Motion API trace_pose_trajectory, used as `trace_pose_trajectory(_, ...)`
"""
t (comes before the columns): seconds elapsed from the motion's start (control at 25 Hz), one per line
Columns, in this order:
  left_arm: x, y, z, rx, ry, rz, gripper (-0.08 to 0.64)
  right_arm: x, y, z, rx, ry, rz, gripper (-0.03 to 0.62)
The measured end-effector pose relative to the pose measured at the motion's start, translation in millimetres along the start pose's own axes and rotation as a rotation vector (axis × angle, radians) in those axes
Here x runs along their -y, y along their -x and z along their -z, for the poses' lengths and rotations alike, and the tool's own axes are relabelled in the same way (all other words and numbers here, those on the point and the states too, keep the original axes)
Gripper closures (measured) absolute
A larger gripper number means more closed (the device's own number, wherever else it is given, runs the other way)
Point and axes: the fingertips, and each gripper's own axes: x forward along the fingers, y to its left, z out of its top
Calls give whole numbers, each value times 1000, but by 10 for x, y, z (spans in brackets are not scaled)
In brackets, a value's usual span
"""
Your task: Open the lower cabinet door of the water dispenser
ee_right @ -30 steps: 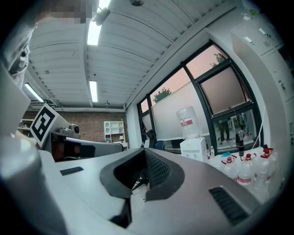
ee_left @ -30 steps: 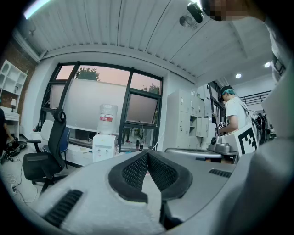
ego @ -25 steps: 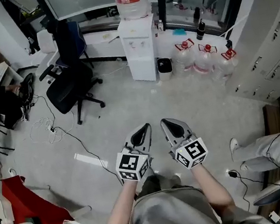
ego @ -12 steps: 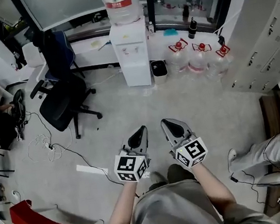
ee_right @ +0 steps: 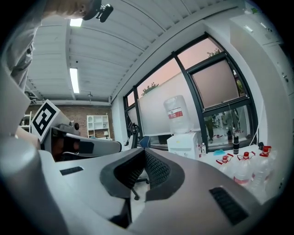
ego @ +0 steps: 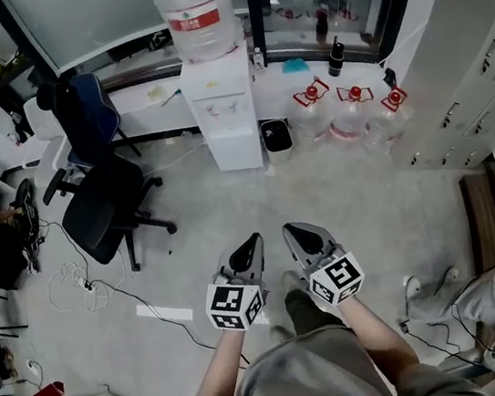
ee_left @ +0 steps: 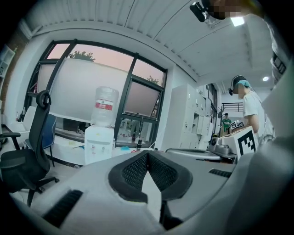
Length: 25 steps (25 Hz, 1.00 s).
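The white water dispenser point(ego: 226, 112) stands against the far wall under the window, a clear bottle point(ego: 193, 11) on top; its lower cabinet door point(ego: 236, 143) is closed. It also shows far off as the dispenser point(ee_left: 98, 143) in the left gripper view and the dispenser point(ee_right: 185, 143) in the right gripper view. My left gripper point(ego: 254, 238) and right gripper point(ego: 287, 230) are held side by side over the floor, well short of the dispenser. Both are shut with nothing between the pads. The same left gripper point(ee_left: 146, 154) and right gripper point(ee_right: 144, 151) show tips touching.
A black office chair point(ego: 99, 191) stands left of the dispenser, cables point(ego: 104, 283) trailing on the floor. A small black bin point(ego: 276, 137) and three water jugs point(ego: 345, 113) sit to its right. White lockers point(ego: 461, 87) line the right side. Another person's legs point(ego: 492, 294) are at lower right.
Both grippers and the head have moved forward toward the dispenser, which now sits lower and larger in the head view. Both grippers stay shut.
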Motion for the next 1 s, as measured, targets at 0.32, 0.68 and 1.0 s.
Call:
trace_pose_trajectory(0.32, -265, -851, -152, -19, 9, 5, 551, 684, -554, -64, -10, -28, -3, 581)
trace_pose_trajectory(0.68, -425, -1487, -253, -62, 6, -3, 551, 1251, -929, -138, -14, -69, -14, 582)
trace_pose_trajectory(1.0, -794, -1698, -249, -89, 22, -44, 551, 1404, -1314, -89, -29, -95, -44, 581)
